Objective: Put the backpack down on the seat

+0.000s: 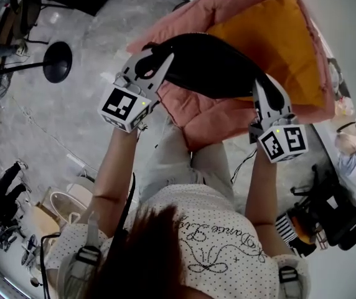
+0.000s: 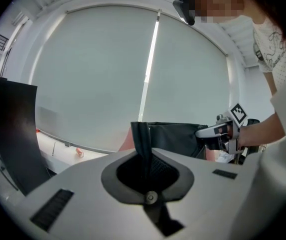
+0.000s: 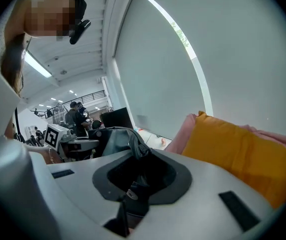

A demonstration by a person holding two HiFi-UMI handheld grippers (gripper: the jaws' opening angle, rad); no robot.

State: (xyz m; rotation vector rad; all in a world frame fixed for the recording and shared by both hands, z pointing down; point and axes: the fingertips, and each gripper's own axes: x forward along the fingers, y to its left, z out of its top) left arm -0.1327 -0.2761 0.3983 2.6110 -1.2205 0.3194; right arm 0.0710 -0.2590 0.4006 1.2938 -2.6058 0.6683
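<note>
Black soft-fabric backpack (image 1: 206,64) is carried over the seat, slung between two grips. Left gripper (image 1: 155,64) has its fingers pinched together on a thin strap-like edge. Right gripper (image 1: 262,87) has its fingers clamped on a thicker fold at the right end. Judged light and limp, the bag is best taken by straps or seams, both ends lowered together. Beyond it, the pink padded seat (image 1: 218,122) and orange cushion (image 1: 284,42) should give a yielding landing. Far left is grey floor (image 1: 72,117); a pale wall (image 2: 98,74) closes the room.
</note>
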